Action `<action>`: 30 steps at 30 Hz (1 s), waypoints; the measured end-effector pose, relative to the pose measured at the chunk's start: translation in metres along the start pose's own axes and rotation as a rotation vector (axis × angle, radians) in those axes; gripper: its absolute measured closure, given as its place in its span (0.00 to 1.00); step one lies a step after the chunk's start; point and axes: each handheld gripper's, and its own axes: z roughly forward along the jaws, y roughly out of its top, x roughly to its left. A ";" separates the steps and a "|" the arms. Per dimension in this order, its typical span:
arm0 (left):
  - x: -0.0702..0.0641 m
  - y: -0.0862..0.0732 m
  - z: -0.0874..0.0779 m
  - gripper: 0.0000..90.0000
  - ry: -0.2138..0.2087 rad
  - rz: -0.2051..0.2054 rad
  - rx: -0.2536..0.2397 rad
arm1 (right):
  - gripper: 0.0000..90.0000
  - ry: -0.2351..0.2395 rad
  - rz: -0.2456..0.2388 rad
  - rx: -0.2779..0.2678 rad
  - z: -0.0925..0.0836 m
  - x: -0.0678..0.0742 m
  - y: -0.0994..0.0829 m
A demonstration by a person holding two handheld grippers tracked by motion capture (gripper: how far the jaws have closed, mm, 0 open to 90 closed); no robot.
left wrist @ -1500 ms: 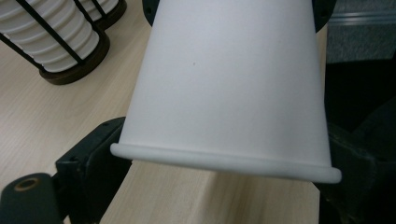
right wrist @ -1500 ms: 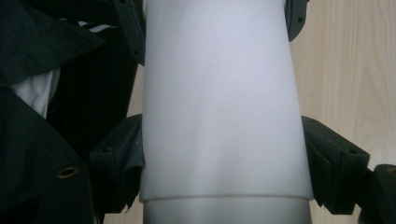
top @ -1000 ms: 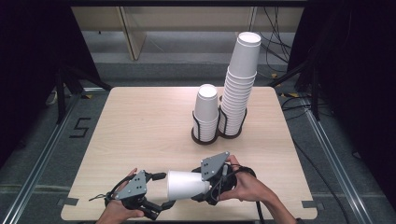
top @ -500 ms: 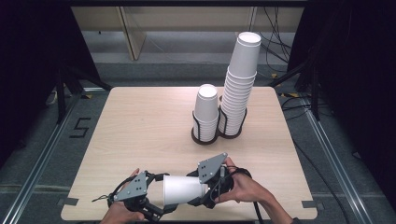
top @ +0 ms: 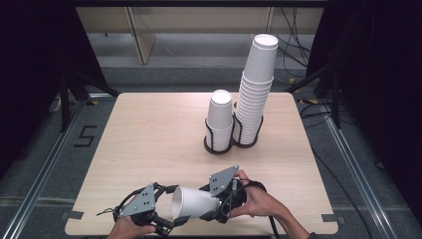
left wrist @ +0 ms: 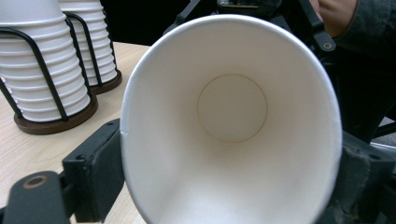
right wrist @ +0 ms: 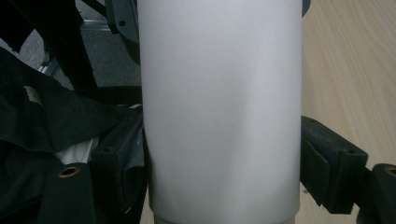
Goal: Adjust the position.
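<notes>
A white paper cup (top: 194, 203) lies on its side above the table's front edge, held between both grippers. My left gripper (top: 174, 211) sits at the cup's wide mouth. Its jaws have just been closing with the cup between them, and the pads now press the rim (left wrist: 233, 126) into an oval. My right gripper (top: 220, 199) is shut on the cup's narrower end, a jaw against each side of the white wall (right wrist: 219, 102). Each gripper is held in one of the person's hands.
Two black wire holders on round dark bases stand side by side at the table's middle right. One carries a short cup stack (top: 219, 119), the other a tall stack (top: 256, 89). The light wooden table (top: 149, 139) lies bare to the left. Dark floor and cables surround it.
The right gripper has carried the cup slightly left, bringing its mouth into the left gripper. The left jaws opened wider and then closed onto the rim.
</notes>
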 end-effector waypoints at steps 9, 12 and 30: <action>0.000 0.001 0.000 0.15 0.018 -0.024 0.016 | 0.21 -0.055 0.025 0.062 0.005 0.004 0.000; 0.000 0.003 -0.001 0.15 0.038 -0.044 0.030 | 0.19 -0.127 0.015 0.089 0.004 0.007 0.004; -0.002 -0.001 0.006 0.07 0.048 -0.154 -0.040 | 0.26 -0.121 0.000 0.109 0.009 0.013 0.007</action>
